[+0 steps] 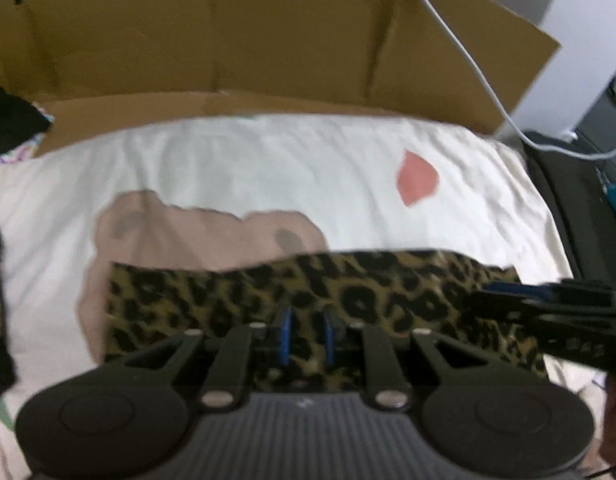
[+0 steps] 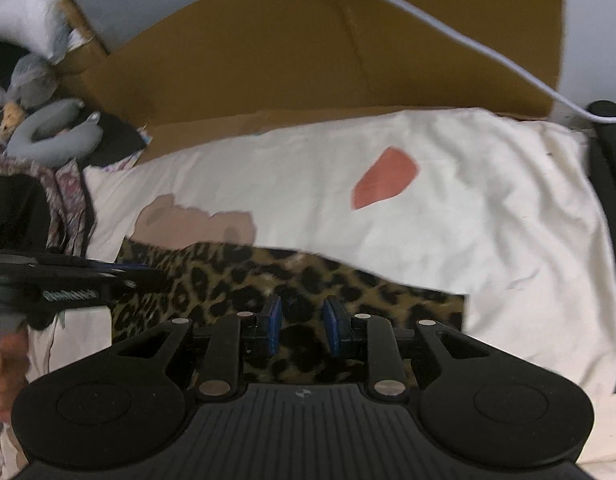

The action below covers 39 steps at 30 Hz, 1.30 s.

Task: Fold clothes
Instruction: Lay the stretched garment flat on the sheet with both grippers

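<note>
A large brown corrugated cardboard box, opened and flattened, is standing behind the bed from 10 to 2 o'clock in both views; nothing is being held in it, and a white cable is trailing across its face. A cream cotton sheet, lightly creased and printed with a salmon-pink patch and a beige bear-like shape, is being used as the work surface.

The leopard-print fabric garment, tan with black spots and folded into a long flat band, is lying on the sheet directly ahead of both tools. In the left wrist view, the left gripper is being held over the band's near edge, its blue-padded fingers narrowly parted with patterned cloth showing in the gap; whether the cloth is being pinched cannot be told. The right gripper is reaching in from 3 o'clock onto the band's right end.

In the right wrist view, the right gripper's fingers are being kept moderately apart above the cloth, with the garment lying beneath and between them. A grey plush toy is lying at 10 o'clock beside dark patterned clothing.
</note>
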{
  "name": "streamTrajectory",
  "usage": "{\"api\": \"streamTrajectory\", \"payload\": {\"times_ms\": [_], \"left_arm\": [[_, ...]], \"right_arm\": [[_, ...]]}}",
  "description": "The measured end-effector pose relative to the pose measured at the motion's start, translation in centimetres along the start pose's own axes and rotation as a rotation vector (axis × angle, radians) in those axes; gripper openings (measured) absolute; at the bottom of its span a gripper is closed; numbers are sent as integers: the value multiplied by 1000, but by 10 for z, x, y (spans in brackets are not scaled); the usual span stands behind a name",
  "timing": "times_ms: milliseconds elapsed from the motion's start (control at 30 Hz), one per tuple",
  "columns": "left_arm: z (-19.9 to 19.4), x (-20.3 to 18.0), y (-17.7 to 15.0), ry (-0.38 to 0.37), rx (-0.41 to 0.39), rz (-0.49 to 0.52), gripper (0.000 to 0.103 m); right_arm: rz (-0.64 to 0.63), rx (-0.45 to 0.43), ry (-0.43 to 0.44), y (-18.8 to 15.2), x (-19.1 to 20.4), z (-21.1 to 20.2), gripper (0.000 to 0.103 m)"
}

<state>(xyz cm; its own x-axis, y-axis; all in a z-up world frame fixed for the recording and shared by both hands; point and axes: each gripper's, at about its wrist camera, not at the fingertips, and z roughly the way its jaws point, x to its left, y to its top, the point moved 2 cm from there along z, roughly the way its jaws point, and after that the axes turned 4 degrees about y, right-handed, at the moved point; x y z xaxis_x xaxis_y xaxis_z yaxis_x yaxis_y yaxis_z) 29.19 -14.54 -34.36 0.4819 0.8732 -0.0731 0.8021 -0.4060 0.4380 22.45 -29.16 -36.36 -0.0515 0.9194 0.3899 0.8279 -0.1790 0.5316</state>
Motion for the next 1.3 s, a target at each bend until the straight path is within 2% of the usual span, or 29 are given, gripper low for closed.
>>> {"api": "streamTrajectory", "payload": {"times_ms": [167,233,567,700,833,967,1167,1300], "left_arm": [[15,-8,-2,-14,-3,15,17],[21,-11,-3,-19,-4,22,17],[44,-15,2,-31,5,48,16],[31,-11,7,-43,14,27,11],[0,-6,5,-31,-40,44,11],[-20,-15,-5,-73,-32,88,12],[-17,-34,-25,-108,8,117,12],[-10,-44,-28,-121,-1,152,12]], "right_arm": [[-27,22,3,-6,9,24,25],[-38,29,0,-5,9,31,30],[-74,52,31,4,0,54,28],[-44,77,37,8,-1,48,28],[-51,30,44,7,3,23,33],[-74,4,50,-1,7,-1,38],[-105,35,69,-25,19,-10,38],[-127,57,74,-43,27,-12,38]]}}
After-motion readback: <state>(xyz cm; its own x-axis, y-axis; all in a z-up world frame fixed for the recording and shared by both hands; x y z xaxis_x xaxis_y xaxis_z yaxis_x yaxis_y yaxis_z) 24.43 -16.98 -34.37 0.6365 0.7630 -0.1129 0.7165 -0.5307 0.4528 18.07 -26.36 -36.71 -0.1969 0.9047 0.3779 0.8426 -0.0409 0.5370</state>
